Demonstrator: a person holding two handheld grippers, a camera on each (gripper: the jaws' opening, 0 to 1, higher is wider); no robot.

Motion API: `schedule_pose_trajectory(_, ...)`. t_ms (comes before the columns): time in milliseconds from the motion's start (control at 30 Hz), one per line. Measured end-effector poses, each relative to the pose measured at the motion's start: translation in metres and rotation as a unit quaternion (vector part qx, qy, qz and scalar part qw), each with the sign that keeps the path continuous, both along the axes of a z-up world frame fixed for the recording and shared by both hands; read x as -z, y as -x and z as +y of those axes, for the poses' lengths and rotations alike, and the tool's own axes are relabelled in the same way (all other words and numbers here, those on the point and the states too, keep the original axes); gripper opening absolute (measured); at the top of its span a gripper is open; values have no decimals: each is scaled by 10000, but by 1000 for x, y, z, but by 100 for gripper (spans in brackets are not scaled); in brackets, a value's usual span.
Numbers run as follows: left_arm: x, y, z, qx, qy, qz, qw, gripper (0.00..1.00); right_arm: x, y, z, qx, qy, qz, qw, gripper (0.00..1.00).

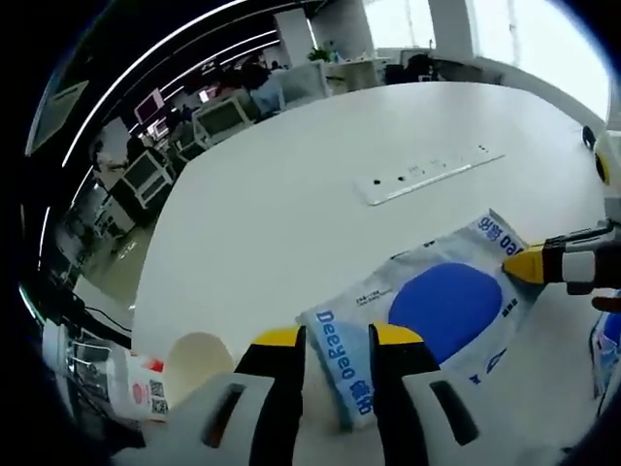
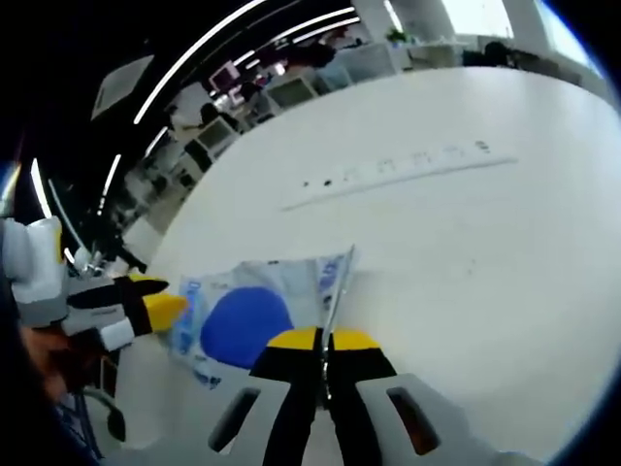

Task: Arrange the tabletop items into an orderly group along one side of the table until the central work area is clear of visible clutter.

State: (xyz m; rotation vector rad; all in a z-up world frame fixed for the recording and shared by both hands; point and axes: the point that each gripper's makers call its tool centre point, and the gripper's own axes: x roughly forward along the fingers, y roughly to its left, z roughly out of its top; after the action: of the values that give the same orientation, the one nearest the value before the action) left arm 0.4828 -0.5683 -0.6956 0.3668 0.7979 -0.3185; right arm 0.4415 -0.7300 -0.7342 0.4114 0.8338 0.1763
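The right gripper [image 2: 325,340] fingers pinch the wipes pouch [image 1: 437,306] edge at 6 o'clock on the counter [image 2: 466,243]. The left gripper [image 1: 335,335] fingers are spread; slide the pouch flat toward one counter edge.

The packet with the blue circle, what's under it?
The packet lies on the white table. The right gripper pinches one edge up. Anything beneath the flat part is covered.

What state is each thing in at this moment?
Packet: lying flat on the table, one edge lifted and pinched.
Left tongs: open, at the packet's near edge, nothing gripped.
Right tongs: shut on the packet's edge.
Paper cup: on its side.
Table: white, socket strip set in.
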Motion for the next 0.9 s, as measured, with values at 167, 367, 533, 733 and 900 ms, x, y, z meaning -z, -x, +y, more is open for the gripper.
schedule_pose_trajectory(167,-2,1,2,6,3,-35,10000,25,0,4,5,-18,17,-38,10000,0)
schedule_pose_trajectory(367,-9,4,8,-25,15,-99,9999,25,1,5,4,-168,138,-57,9997,5)
schedule_pose_trajectory(533,-14,5,10,-35,87,-152,9998,26,-8,1,-5,-166,330,-267,9990,13)
schedule_pose_trajectory(733,-19,10,8,-46,247,-187,9995,27,-16,0,-11,-233,489,-364,9979,17)
schedule_pose_trajectory(900,-21,17,9,44,226,-232,9995,29,-25,2,-16,-337,697,-522,9956,28)
